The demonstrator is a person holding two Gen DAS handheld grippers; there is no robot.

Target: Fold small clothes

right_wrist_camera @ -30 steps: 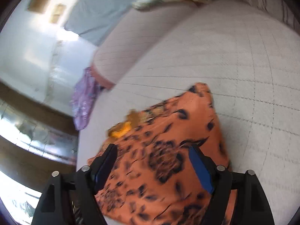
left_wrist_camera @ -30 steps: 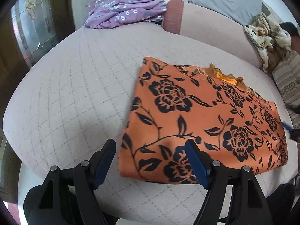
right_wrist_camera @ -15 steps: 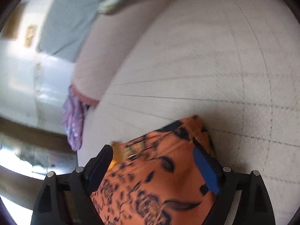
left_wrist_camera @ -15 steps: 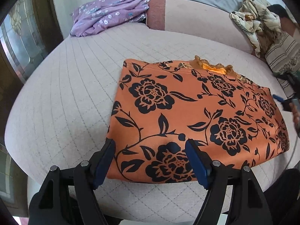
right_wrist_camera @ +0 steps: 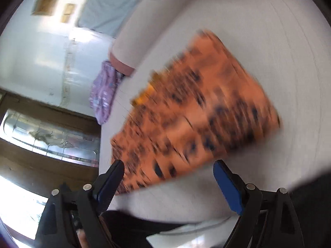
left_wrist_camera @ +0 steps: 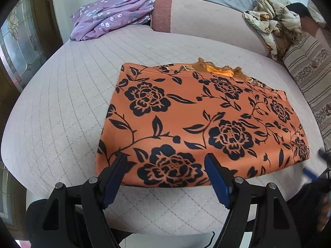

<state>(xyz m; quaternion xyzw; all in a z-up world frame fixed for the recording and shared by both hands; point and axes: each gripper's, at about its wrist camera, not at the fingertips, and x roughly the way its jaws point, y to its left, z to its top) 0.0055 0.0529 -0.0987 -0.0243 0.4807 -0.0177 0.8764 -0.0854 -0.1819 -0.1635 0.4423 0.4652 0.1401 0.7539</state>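
An orange garment with a black flower print [left_wrist_camera: 198, 119] lies folded into a flat rectangle on a pale quilted bed [left_wrist_camera: 62, 103]. The left gripper [left_wrist_camera: 165, 165] has its fingers [left_wrist_camera: 112, 177] spread wide and released, holding nothing; both tips sit over the near edge of the garment, which stretches away ahead of them. Beyond the garment, far past the fingertips and to their left, a crumpled purple flowered cloth [left_wrist_camera: 109, 16] rests at the back of the bed beside a pink bolster [left_wrist_camera: 206, 14]. The right wrist view is blurred. The right gripper [right_wrist_camera: 168, 170] is also released, fingers [right_wrist_camera: 226, 184] wide apart and empty, with the orange garment [right_wrist_camera: 196, 107] just ahead of and between the tips; whether they touch it cannot be told.
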